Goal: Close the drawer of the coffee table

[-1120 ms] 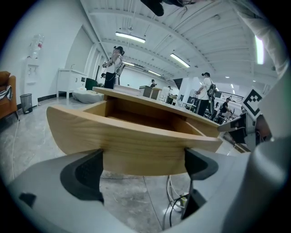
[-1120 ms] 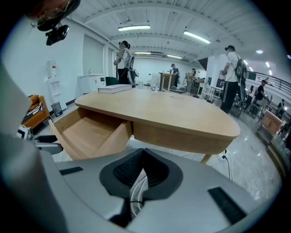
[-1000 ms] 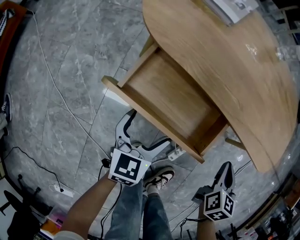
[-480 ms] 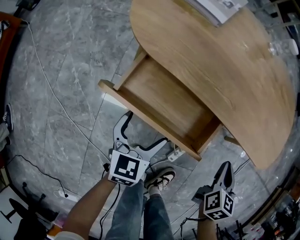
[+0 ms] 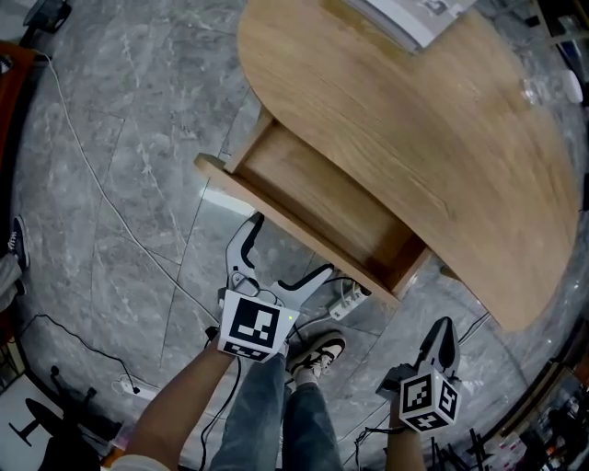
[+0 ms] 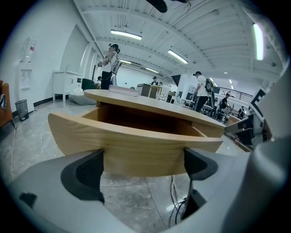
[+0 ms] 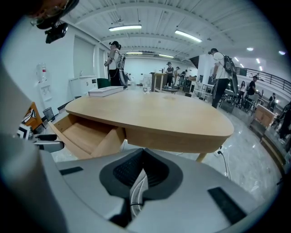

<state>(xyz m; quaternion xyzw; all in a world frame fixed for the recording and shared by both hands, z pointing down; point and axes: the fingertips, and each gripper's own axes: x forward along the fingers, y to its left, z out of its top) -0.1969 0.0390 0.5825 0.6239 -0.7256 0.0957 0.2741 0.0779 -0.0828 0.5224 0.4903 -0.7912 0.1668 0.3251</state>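
The oval wooden coffee table (image 5: 442, 138) has its drawer (image 5: 322, 207) partly pulled out toward me, and the drawer is empty. My left gripper (image 5: 293, 246) is open, both fingertips right up against the curved drawer front (image 5: 276, 216). In the left gripper view the drawer front (image 6: 136, 145) fills the space just ahead of the two dark pads (image 6: 84, 175), and nothing lies between them. My right gripper (image 5: 444, 333) hangs shut off the table's near right edge, apart from it. The right gripper view shows the shut gripper (image 7: 143, 157) facing the table top (image 7: 150, 113).
A book or stack of papers (image 5: 414, 18) lies on the far side of the table. A white power strip (image 5: 348, 299) and cables (image 5: 110, 175) run over the grey stone floor (image 5: 120, 239). My shoe (image 5: 317, 354) stands below the drawer. People stand far off (image 6: 111, 61).
The left gripper has moved forward against the drawer front, and the drawer has slid further in under the table top. The right gripper has stayed in place.
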